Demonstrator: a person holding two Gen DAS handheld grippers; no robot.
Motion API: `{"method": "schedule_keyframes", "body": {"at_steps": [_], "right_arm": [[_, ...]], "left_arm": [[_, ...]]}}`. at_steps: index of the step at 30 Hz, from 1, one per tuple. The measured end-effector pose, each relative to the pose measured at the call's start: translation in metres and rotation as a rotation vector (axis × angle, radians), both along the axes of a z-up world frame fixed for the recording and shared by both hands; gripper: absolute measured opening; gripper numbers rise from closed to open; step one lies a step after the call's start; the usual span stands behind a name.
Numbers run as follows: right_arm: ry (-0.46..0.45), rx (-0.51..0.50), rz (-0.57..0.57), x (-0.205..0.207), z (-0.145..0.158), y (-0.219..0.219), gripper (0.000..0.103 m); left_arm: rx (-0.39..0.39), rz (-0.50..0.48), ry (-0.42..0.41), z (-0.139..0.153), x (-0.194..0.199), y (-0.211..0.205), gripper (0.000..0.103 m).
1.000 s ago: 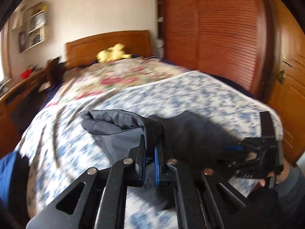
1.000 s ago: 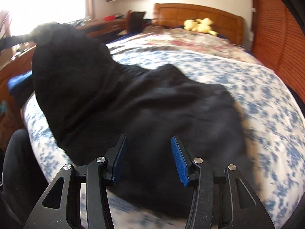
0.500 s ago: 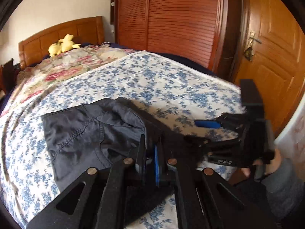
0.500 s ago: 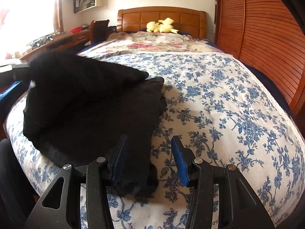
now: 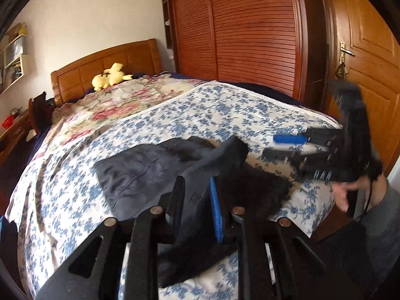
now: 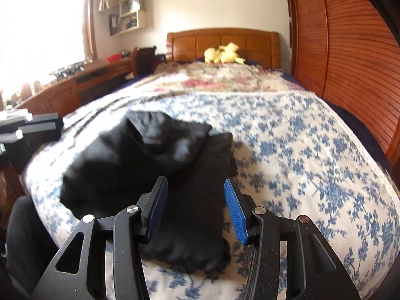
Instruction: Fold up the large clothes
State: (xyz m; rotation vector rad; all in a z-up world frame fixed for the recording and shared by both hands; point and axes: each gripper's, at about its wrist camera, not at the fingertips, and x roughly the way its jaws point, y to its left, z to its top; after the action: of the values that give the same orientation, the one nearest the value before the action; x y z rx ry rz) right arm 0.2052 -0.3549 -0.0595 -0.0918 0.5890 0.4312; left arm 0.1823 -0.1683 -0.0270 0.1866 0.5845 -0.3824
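A dark grey garment (image 5: 140,175) lies bunched near the foot of the bed (image 5: 225,107), one part folded over the rest. My left gripper (image 5: 196,182) hangs low over its near edge. Its jaws are opening, and a flap of the cloth still stands loosely between them. In the right wrist view the same garment (image 6: 150,155) looks black. My right gripper (image 6: 195,182) hovers open above its near end with nothing gripped. The right gripper (image 5: 287,147) also shows at the right of the left wrist view, and the left gripper (image 6: 30,125) at the left edge of the right wrist view.
The blue-flowered cover (image 6: 300,150) stretches back to a wooden headboard (image 6: 222,42) with a yellow plush toy (image 6: 223,53). Louvred wardrobe doors (image 5: 250,37) and a room door (image 5: 362,75) stand to the right. A desk (image 6: 75,87) runs under the window. A person's hand (image 5: 350,192) holds the right gripper.
The left gripper carried a fold of the garment across and down onto the rest, and its jaws have parted. The right gripper stayed open and drew up and back.
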Motion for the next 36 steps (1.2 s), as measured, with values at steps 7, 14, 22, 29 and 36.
{"method": "schedule_keyframes", "body": {"at_steps": [7,14,22,29,36], "right_arm": [[-0.056,0.042,0.063,-0.002,0.023,0.025,0.048],[-0.047,0.070,0.117,0.010,0.025,0.052,0.048],[0.034,0.038,0.142,0.032,0.000,0.077,0.048],[0.122,0.015,0.154,0.037,-0.029,0.082,0.048],[0.147,0.018,0.158,0.037,-0.038,0.080,0.048]], "left_arm": [[-0.032,0.074,0.056,-0.025,-0.001,0.042,0.022],[-0.054,0.125,0.084,-0.041,0.000,0.070,0.022],[-0.067,0.134,0.102,-0.050,-0.006,0.089,0.023],[-0.088,0.144,0.127,-0.062,-0.009,0.100,0.023],[-0.100,0.154,0.138,-0.068,-0.008,0.107,0.023]]}}
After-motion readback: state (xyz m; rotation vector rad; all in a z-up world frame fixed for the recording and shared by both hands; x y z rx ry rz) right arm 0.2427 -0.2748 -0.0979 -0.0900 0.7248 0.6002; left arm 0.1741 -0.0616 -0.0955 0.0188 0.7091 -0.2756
